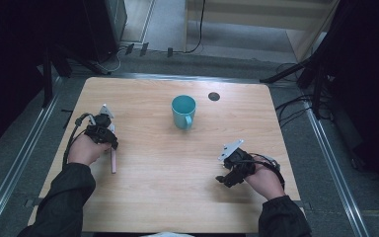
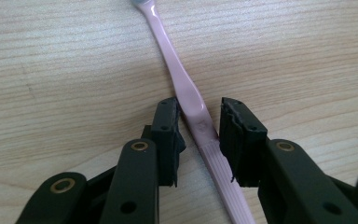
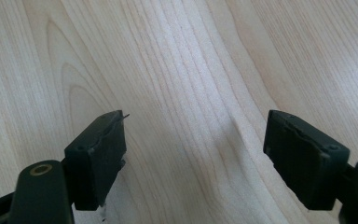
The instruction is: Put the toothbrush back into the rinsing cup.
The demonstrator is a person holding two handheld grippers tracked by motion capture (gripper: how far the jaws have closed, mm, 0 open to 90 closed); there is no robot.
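1. The person's sleeves (image 1: 61, 207) enter at the near edge of the wooden table (image 1: 168, 197), one on each side.
2. The right gripper (image 1: 225, 178) sits near the table's near-right corner, well apart from the teal mug (image 1: 183, 111), which serves as the landmark. In the right gripper view its jaws stand wide apart over bare wood, with nothing between them: released.
3. The left gripper (image 1: 109, 139) sits on the table's left side, to the left of the mug and nearer the person than it.
4. The pink toothbrush (image 2: 189, 95) lies flat on the table under the left gripper, well to the left of the mug. In the high view its handle end (image 1: 113, 163) projects toward the person.
5. In the left gripper view the toothbrush handle runs between the two jaws. One pad (image 2: 168, 135) is touching or just beside the handle; a narrow gap remains at the other pad. The left gripper brackets the toothbrush and is not yet clamped on it.
6. The mug stands upright past the table's centre, handle toward the person.
7. A small dark disc (image 1: 214, 96) lies just beyond and right of the mug.
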